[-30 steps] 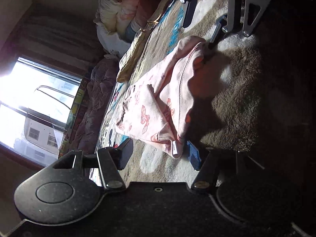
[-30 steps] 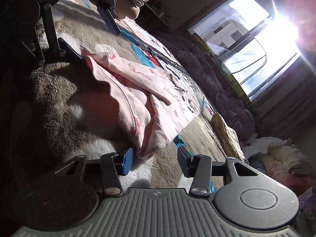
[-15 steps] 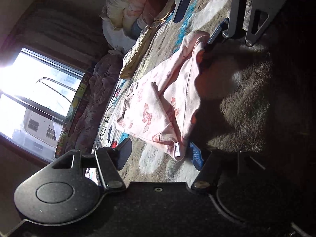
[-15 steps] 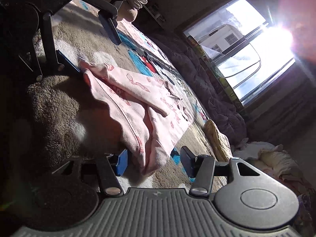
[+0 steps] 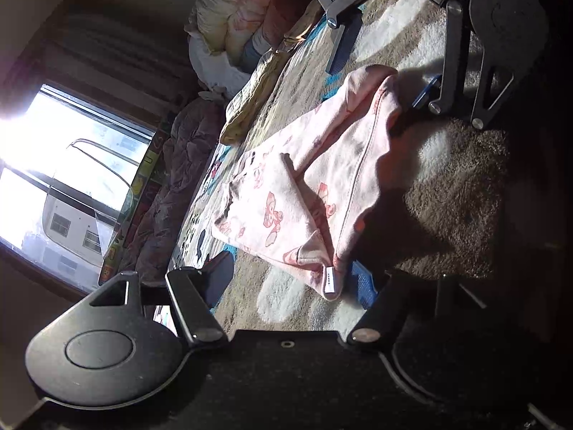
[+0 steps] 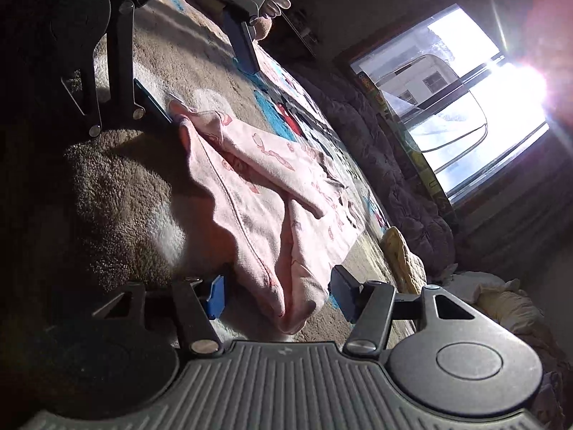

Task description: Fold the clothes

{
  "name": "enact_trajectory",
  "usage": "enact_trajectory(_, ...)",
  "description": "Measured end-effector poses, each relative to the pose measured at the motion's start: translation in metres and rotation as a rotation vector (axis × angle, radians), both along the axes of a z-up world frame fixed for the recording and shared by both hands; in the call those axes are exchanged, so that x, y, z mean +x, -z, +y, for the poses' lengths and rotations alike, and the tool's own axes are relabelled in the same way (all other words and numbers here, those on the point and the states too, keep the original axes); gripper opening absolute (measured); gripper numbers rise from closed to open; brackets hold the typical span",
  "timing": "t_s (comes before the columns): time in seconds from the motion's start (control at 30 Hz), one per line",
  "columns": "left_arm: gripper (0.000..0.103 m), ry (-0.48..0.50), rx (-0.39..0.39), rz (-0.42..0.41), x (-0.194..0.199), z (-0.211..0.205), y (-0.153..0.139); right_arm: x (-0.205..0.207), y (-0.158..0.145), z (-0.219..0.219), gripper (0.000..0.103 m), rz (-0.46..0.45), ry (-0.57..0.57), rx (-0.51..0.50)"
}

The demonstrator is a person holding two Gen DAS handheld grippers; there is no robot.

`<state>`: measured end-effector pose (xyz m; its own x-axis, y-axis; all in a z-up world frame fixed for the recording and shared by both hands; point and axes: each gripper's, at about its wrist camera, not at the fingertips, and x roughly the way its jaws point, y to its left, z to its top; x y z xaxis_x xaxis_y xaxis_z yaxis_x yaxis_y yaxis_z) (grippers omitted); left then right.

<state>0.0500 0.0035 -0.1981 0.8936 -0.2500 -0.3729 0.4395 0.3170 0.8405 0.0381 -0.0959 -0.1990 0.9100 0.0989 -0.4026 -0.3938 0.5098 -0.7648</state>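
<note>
A pink printed garment (image 5: 304,186) lies folded lengthwise on the shaggy brown and white rug (image 5: 458,186), stretched between my two grippers. My left gripper (image 5: 292,279) is at the end with the white label; its jaws are opening, and the corner lies loose between them, close to the blue pad (image 5: 361,283). In the right wrist view the garment (image 6: 258,193) ends between the opening jaws of my right gripper (image 6: 279,297), and neither pad presses on it. Each gripper shows in the other's view, the right gripper (image 5: 385,70) and the left gripper (image 6: 197,75), both open.
A yellow cloth (image 5: 250,107) lies further along the rug. Pale bedding and clothes are piled (image 5: 232,28) in the corner beyond it. A purple quilt (image 5: 172,193) runs under the bright window (image 5: 64,172). The far part of the rug (image 6: 283,114) carries a blue and red cartoon print.
Both grippers' jaws have spread wider and let go of the garment's ends, which now rest on the rug. The right gripper looms larger in the left wrist view.
</note>
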Motion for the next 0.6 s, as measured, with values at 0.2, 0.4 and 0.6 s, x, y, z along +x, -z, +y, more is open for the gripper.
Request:
enact_trajectory(0.2,0.070,-0.005,-0.009,0.000,-0.002,0.002,0.002,-0.009,0.004,-0.009,0.063,-0.013,-0.011,-0.118)
enact_trajectory(0.4,0.070,-0.003,-0.009,0.002,-0.002,0.003,0.001,-0.011,0.011,-0.010,0.071,-0.106,-0.025,-0.141)
enact_trajectory(0.6,0.070,-0.003,-0.010,0.005,-0.002,0.001,0.001,-0.021,0.016,-0.018,0.070,-0.174,-0.029,-0.157)
